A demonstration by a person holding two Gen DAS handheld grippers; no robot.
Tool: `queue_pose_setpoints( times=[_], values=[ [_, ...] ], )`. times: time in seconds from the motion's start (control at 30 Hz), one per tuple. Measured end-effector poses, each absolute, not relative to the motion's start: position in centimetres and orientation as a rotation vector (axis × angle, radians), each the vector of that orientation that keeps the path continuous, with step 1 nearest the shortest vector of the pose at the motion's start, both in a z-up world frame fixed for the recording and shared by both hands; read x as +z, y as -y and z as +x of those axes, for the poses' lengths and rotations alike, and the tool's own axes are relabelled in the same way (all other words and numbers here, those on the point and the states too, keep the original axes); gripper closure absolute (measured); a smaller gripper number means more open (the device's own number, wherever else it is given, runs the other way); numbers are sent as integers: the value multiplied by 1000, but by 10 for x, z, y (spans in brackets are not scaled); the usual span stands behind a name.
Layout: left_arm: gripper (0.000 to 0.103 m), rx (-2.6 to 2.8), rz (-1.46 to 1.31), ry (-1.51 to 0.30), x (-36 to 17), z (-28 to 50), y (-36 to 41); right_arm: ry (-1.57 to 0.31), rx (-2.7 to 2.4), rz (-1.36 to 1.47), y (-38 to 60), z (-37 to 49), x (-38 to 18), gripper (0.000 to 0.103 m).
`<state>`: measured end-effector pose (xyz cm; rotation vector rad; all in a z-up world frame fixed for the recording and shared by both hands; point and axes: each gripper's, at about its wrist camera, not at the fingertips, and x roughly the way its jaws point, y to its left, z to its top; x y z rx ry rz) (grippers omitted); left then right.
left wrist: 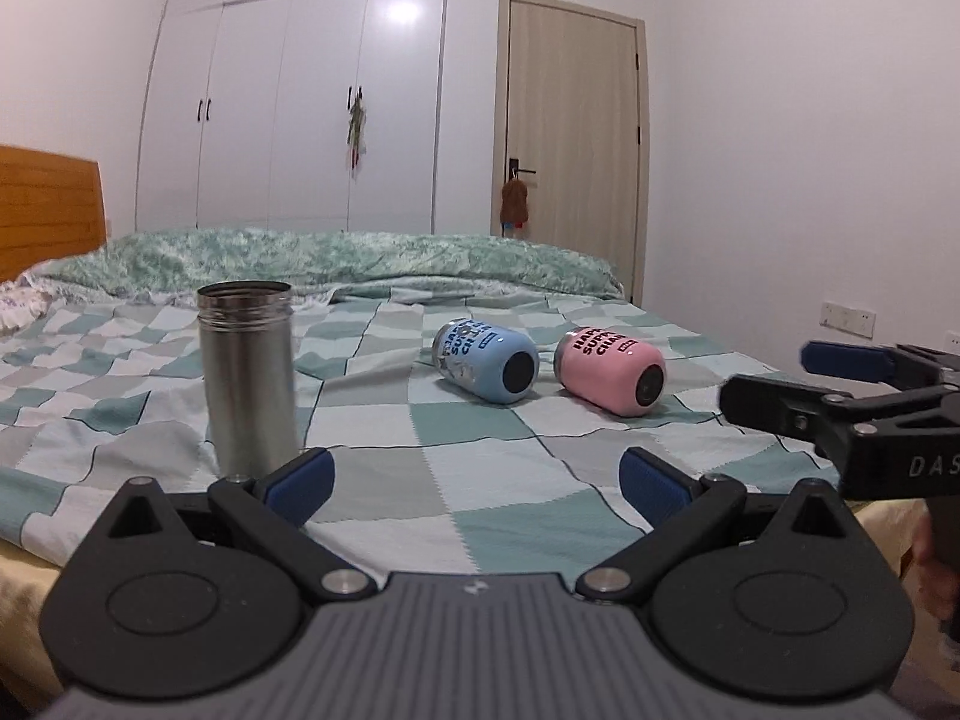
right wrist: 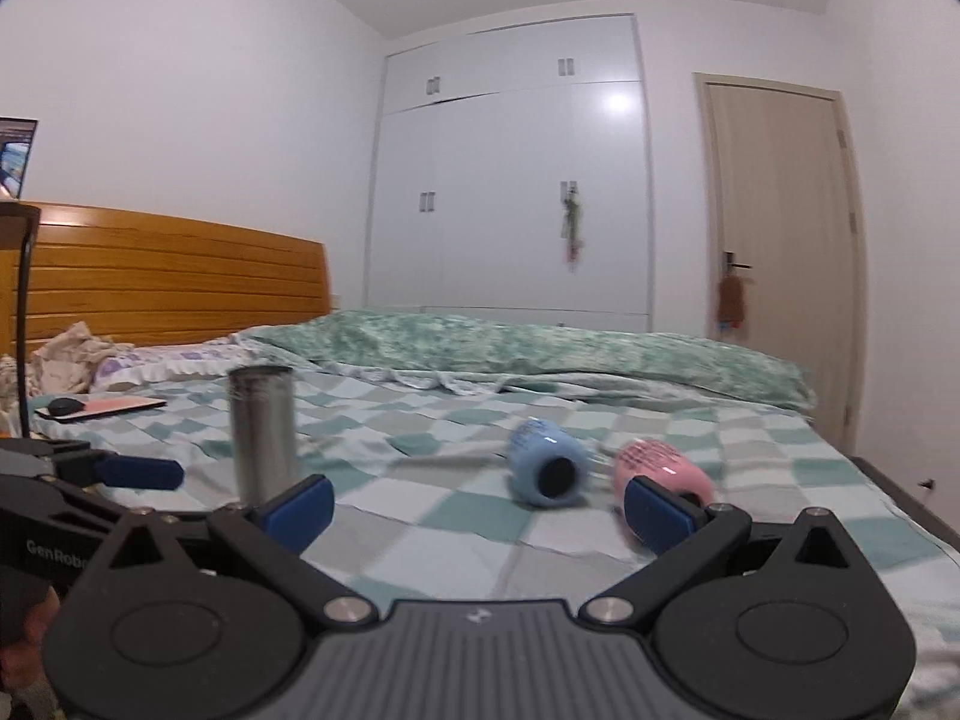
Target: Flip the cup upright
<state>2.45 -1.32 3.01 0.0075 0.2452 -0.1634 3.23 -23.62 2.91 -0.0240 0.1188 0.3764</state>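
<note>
A steel cup [left wrist: 249, 378] stands upright on the checked bedspread [left wrist: 480, 456], mouth up; it also shows in the right wrist view [right wrist: 263, 432]. A blue cup [left wrist: 489, 363] and a pink cup [left wrist: 612, 371] lie on their sides, bases toward me; both show in the right wrist view, blue [right wrist: 546, 471] and pink [right wrist: 666, 471]. My left gripper [left wrist: 477, 483] is open and empty, just in front of the steel cup. My right gripper [right wrist: 480, 510] is open and empty, its right finger in front of the pink cup.
A green quilt [left wrist: 360, 258] is bunched at the far side of the bed. A wooden headboard [right wrist: 168, 276] is at the left, with a phone-like flat item [right wrist: 102, 407] near the pillows. White wardrobes and a door stand behind.
</note>
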Motion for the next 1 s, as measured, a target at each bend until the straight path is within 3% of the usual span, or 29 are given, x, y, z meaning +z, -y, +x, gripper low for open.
queue_pose_setpoints(
  times=[0.4,1.0],
  values=[
    [0,-64,-9,-140,-4,20,51,-152,199,-17,276,16,-22,0],
    [0,-29,-9,-129,-25,15,63,-148,148,90,296,16,-29,0]
  ],
)
